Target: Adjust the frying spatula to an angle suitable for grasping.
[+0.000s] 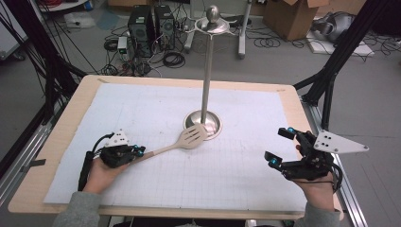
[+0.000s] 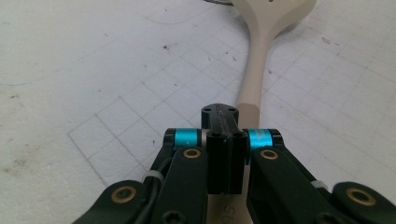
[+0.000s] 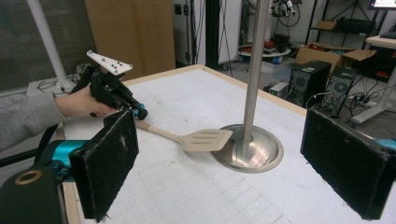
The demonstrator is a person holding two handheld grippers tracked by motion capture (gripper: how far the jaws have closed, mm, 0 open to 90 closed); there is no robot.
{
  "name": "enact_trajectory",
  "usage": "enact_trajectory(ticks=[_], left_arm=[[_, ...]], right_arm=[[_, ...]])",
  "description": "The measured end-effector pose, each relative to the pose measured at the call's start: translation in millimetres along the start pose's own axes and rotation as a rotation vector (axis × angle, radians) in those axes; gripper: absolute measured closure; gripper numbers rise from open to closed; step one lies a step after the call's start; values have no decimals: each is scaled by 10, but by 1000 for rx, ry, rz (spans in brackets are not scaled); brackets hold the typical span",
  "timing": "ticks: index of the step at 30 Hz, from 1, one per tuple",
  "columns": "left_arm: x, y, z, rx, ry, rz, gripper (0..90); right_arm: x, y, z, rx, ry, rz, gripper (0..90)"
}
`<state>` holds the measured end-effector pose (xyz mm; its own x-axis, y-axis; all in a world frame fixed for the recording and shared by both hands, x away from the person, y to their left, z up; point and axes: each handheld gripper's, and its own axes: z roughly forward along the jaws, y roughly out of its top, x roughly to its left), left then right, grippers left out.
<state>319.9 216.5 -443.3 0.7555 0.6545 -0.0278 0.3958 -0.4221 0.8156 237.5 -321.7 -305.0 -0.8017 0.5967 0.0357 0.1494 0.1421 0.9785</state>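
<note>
So the left gripper (image 1: 138,151) is clamped tight on the handle end of the beige slotted spatula (image 1: 182,141), jaws fully closed around it, sitting low over the table (image 1: 56,137) toward its near-left corner. The spatula runs diagonally from there toward the middle, and its slotted head rests against the near-left rim of the metal stand (image 1: 206,90), the round base with the tall pole that sits about dead centre on the white grid mat (image 1: 142,104). In the right gripper view the head looks tilted up onto the edge of that base.

The right gripper (image 1: 281,147) is by the near-right corner, close to the right edge, jaws spread wide with nothing between them, pads well apart from the spatula and the stand.

Room-wise: the whole far half of the mat is bare on both sides of the pole, and there's a broad open stretch along the near edge between the two hands. The left edge has a strip of bare wood.
</note>
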Motion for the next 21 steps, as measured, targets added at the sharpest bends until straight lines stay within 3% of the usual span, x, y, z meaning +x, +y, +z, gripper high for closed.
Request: enact_trajectory(ticks=[14,21], left_arm=[[28,-13,6,-5,-16,-30,896],[35,-11,19,8,25,-17,896]], right_arm=[[-6,-26,42,16,7,-1,102],[-4,-37,61,26,13,-2,102]])
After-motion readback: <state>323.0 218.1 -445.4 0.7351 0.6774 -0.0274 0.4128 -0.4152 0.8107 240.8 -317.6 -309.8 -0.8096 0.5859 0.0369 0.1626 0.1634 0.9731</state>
